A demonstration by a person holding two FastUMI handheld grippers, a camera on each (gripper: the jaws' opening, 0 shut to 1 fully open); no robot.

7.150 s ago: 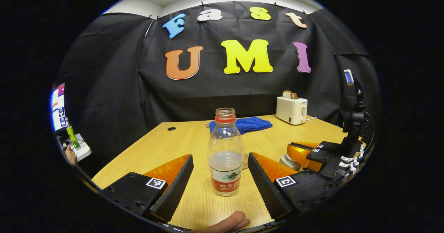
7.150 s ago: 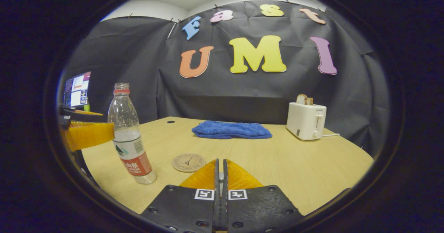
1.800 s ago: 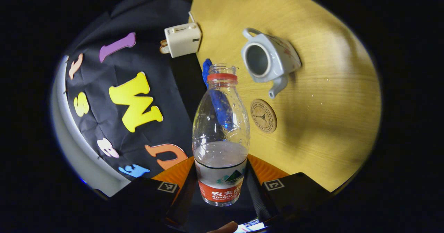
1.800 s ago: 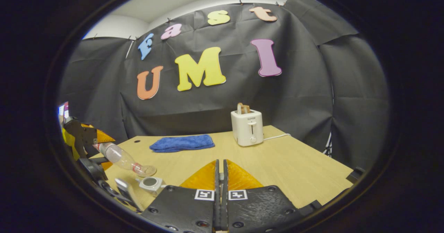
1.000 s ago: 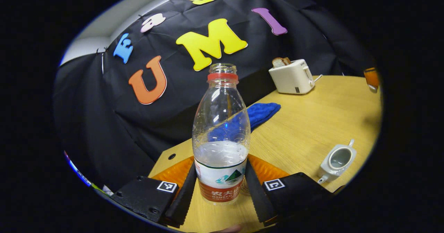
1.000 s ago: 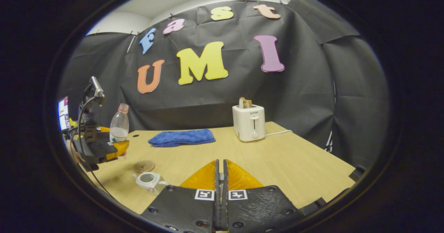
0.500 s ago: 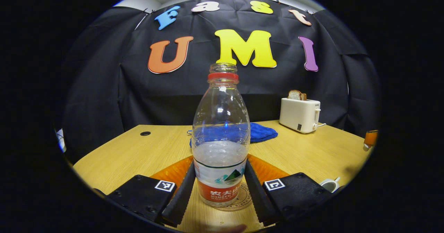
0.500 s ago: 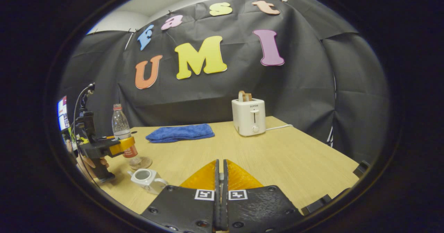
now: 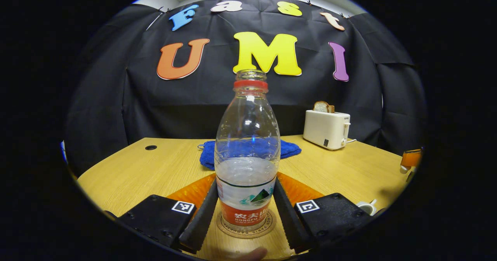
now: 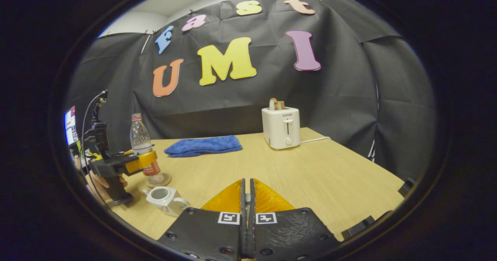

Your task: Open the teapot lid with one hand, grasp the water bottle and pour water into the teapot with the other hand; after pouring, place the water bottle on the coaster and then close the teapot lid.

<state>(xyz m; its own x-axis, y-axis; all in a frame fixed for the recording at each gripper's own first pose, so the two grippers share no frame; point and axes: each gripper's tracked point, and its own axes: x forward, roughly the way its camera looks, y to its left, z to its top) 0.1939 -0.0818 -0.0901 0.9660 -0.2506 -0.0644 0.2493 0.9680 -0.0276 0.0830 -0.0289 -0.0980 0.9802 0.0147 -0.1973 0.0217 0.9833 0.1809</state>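
1. Left gripper: both fingers press against the lower labelled part of the water bottle, one on each side. In the right gripper view this same gripper appears at far left, held by a hand.
2. Water bottle: upright, uncapped, red ring at the neck, partly filled with water. Its base sits on the round coaster, which lies flat on the counter.
3. Right gripper: fingers closed together with only a thin slit between them; whether anything is pinched there cannot be told. It sits above the near part of the counter.
4. Teapot: white, lid off, opening bare, standing on the counter just in front of the coaster and bottle. In the left gripper view its rim and handle show at lower right.
5. Blue cloth: folded, lying on the counter behind the bottle.
6. Toaster: white, standing toward the back of the counter with bread in its slot, well apart from the bottle; cord trails to its right.
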